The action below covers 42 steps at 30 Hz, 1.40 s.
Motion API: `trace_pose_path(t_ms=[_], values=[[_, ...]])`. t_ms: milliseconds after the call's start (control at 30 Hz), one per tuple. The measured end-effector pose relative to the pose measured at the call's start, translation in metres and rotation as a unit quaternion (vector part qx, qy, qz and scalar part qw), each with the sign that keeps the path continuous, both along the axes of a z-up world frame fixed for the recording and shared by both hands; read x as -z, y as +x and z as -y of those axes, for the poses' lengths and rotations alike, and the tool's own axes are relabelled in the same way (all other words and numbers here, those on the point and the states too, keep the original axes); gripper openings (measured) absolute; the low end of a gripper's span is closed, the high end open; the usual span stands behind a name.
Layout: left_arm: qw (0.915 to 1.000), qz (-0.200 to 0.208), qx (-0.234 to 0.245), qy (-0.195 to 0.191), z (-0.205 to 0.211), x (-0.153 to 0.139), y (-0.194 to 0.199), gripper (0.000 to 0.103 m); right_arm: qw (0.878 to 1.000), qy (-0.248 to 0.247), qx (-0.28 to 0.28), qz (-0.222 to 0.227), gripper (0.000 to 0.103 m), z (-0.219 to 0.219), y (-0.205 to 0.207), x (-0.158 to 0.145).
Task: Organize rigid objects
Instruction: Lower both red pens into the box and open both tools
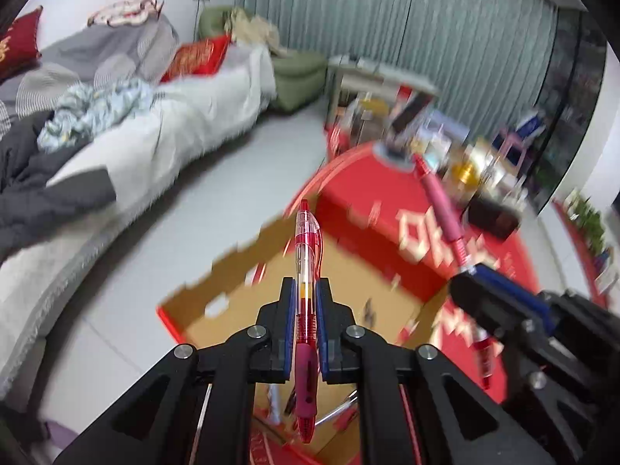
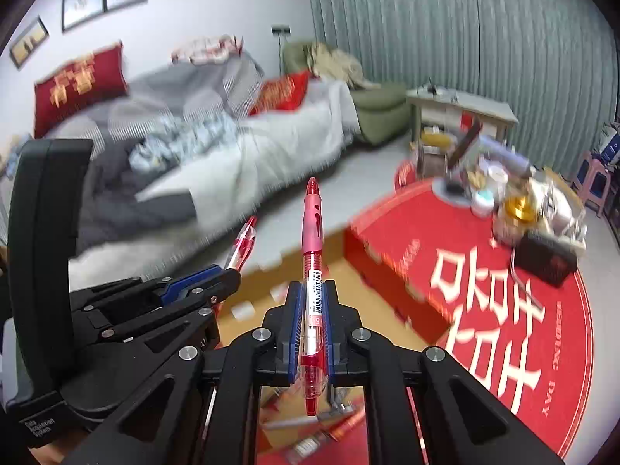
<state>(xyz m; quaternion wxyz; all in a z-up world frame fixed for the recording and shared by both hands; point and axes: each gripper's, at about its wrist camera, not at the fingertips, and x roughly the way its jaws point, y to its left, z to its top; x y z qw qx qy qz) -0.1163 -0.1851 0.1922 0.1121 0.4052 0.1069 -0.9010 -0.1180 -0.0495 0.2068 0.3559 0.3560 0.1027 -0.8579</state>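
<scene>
Above the open box (image 1: 217, 294), each hand-held gripper, left (image 1: 303, 302) and right (image 2: 313, 310), pinches 1 red pen (image 1: 306, 255), the right's pen (image 2: 312, 255) pointing to 12 o'clock. Releasing while tilted could drop either outside.

I see red, clear-barrelled pens (image 1: 307, 271) (image 2: 313, 271), blue gripper pads (image 1: 288, 310), a red rug (image 2: 503, 279) with white characters, grey-green curtains (image 1: 387, 19).

round red mat (image 2: 542, 348) reads "wedding day" — left gripper (image 2: 228, 271) body, "data acquisition system".
</scene>
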Motion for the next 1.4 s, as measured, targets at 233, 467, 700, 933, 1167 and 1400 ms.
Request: trace_pose_path(t_ms=[233, 467, 700, 933, 1167, 1400], values=[[0.9981, 0.061, 0.002, -0.002, -0.005, 0.064, -0.005, 0.01, 0.998, 0.039, 0.008, 0.052, 0.011, 0.006, -0.019, 0.054], [0.996, 0.09, 0.006, 0.001, 0.003, 0.089, -0.013, 0.01, 0.995, 0.059, 0.016, 0.079, 0.011, 0.009, -0.03, 0.081], [0.9946, 0.102, 0.015, 0.012, 0.004, 0.103, -0.022, 0.01, 0.994, 0.063, 0.014, 0.085, 0.011, 0.013, -0.036, 0.09], [0.9933, 0.113, 0.018, 0.018, 0.005, 0.112, -0.028, 0.01, 0.993, 0.068, 0.016, 0.095, 0.011, 0.015, -0.042, 0.1], [0.9924, 0.12, 0.017, 0.022, 0.007, 0.119, -0.032, 0.01, 0.993, 0.07, 0.014, 0.099, 0.011, 0.018, -0.046, 0.104], [0.9919, 0.124, 0.018, 0.023, 0.007, 0.124, -0.034, 0.01, 0.992, 0.072, 0.015, 0.101, 0.011, 0.02, -0.048, 0.107]])
